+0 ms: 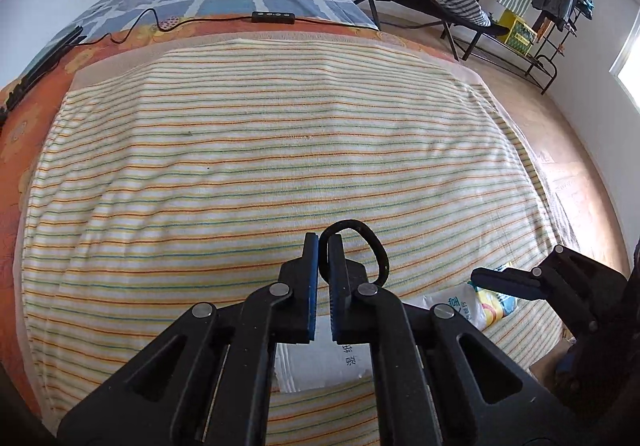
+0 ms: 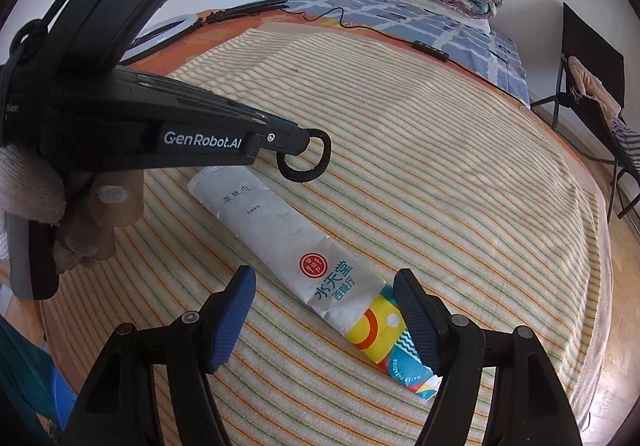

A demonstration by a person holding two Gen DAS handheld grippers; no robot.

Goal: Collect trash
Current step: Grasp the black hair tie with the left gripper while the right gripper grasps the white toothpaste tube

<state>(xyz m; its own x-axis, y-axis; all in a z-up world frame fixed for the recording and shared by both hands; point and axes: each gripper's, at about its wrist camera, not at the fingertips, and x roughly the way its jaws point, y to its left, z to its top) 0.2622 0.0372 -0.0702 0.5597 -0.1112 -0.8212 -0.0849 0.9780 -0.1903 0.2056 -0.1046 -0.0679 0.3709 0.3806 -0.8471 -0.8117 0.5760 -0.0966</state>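
Currently mid-pickup on the bed (image 2: 460, 150), striped towel (image 1: 256, 166) spread over it as the work surface.

Left hand-held gripper (image 1: 323, 246): jaws fully closed, pinching a black ring (image 1: 374, 242) (looks like a hair tie or rubber loop) at the tips. Ring (image 2: 306, 158) hangs free off the fingertips in the right view, clear of the towel, so likely one trash item already secured and kept out of the way.

Right hand-held gripper (image 2: 326, 310): jaws wide apart, holding nothing. Straddles the wet-wipe packet (image 2: 304, 246), which lies flat and diagonal on the towel; colourful end sits just beside the right finger pad (image 2: 416, 322), no contact from the left pad. Probably lining up across the packet's narrow width for a pinch.

Same packet (image 1: 468, 306) partly hidden under the left gripper's linkage in the left view.

Containers: no bin or bag visible in either view, so drop-off point unknown. Yellow crate (image 1: 518, 31) by the drying rack (image 1: 560, 6) far off; contents unreadable.

Risk: thin flat packet on soft terry, jaws may bunch up towel.
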